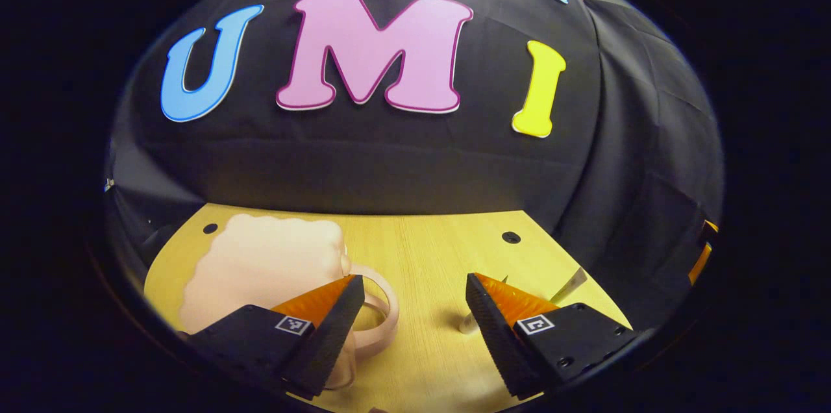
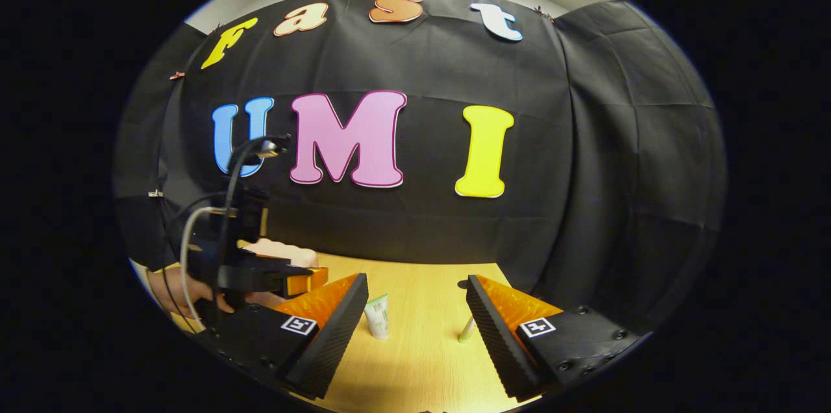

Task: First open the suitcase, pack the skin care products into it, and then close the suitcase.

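Right gripper view — both tongs point(image 2: 415, 309) point(image 1: 415, 309) released; tube point(image 2: 377, 316) label print unreadable.

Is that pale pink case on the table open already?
No: in the left gripper view the pale pink suitcase lies shut on the wooden table, its handle toward the camera, and nothing is inside.

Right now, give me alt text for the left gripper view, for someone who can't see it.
A pale pink, scallop-edged small suitcase with a loop handle lies closed on the light wooden table, just ahead of the open left hand-held gripper, whose left finger overlaps it. A slim white tube leans behind the right finger, with black cloth wall beyond.
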`<control>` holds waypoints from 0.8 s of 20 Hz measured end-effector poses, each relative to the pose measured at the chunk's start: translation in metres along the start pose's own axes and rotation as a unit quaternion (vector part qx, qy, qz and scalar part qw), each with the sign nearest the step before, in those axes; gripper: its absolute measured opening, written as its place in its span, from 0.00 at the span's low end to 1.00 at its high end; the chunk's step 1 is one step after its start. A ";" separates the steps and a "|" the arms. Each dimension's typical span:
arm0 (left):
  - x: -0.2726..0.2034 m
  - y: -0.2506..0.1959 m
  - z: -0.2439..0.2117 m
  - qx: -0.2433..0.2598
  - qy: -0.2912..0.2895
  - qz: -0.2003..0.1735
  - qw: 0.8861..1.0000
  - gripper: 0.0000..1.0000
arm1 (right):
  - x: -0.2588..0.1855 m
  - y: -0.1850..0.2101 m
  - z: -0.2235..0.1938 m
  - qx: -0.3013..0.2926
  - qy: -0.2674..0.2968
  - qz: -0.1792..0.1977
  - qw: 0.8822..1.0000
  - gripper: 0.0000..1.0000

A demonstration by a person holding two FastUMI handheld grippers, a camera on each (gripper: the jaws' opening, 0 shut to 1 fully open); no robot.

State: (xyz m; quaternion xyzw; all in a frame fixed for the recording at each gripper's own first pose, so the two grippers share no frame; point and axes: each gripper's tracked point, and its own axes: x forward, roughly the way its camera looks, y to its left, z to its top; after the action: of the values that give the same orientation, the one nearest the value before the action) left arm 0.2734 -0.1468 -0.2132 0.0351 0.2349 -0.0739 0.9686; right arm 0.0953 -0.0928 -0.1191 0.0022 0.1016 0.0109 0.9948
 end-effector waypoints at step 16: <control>0.105 0.038 -0.082 -0.013 0.138 0.086 0.987 0.19 | 0.015 -0.030 -0.062 0.040 0.070 -0.013 0.997 0.96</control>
State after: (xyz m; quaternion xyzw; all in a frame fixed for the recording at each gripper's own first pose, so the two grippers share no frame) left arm 0.3350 -0.1141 -0.3326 0.0529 0.3636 0.0183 0.9299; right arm 0.0978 -0.1225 -0.1828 0.0399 0.1711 -0.0065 0.9844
